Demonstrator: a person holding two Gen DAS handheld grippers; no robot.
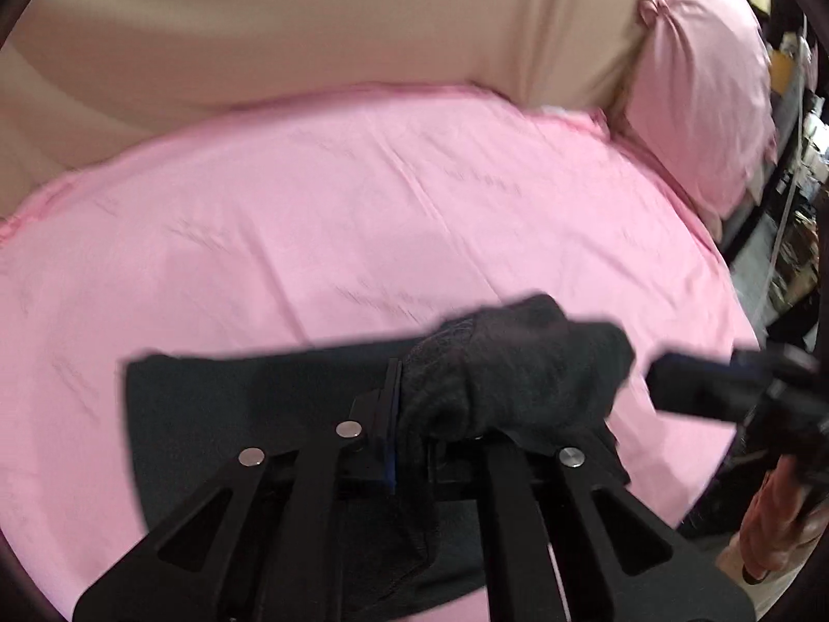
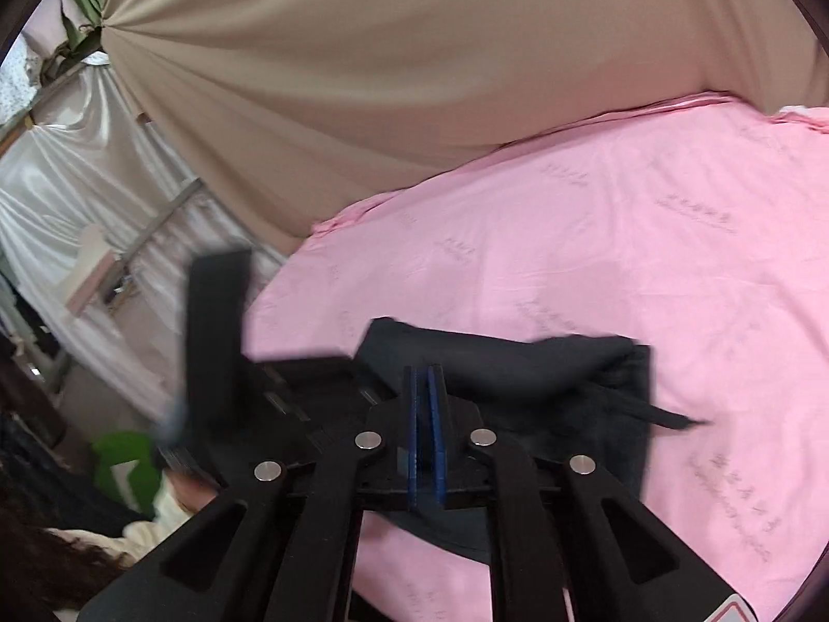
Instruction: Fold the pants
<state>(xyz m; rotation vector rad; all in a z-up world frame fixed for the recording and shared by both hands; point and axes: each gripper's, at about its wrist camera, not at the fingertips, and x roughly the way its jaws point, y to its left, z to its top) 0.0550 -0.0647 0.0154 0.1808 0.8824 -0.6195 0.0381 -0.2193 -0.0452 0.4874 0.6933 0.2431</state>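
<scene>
Black pants [image 1: 233,414] lie partly folded on the pink sheet near the front edge of the bed. My left gripper [image 1: 401,389] is shut on a bunched fold of the pants [image 1: 518,357]. The fabric rises over its right finger and hides it, and more cloth hangs down between the arms. In the right wrist view the pants [image 2: 518,368] lie just past my right gripper [image 2: 426,378]. Its blue pads stand almost together with nothing seen between them. A black strap [image 2: 668,417] trails off the pants to the right. The right gripper [image 1: 689,383] appears blurred at the right in the left wrist view.
The pink sheet [image 1: 362,207] covers the bed, with a beige drape [image 1: 311,26] behind it and a pink pillow [image 1: 699,93] at the far right corner. Cluttered shelves [image 1: 798,155] stand right of the bed. A white curtain [image 2: 77,181] and a green object [image 2: 124,461] are to the left.
</scene>
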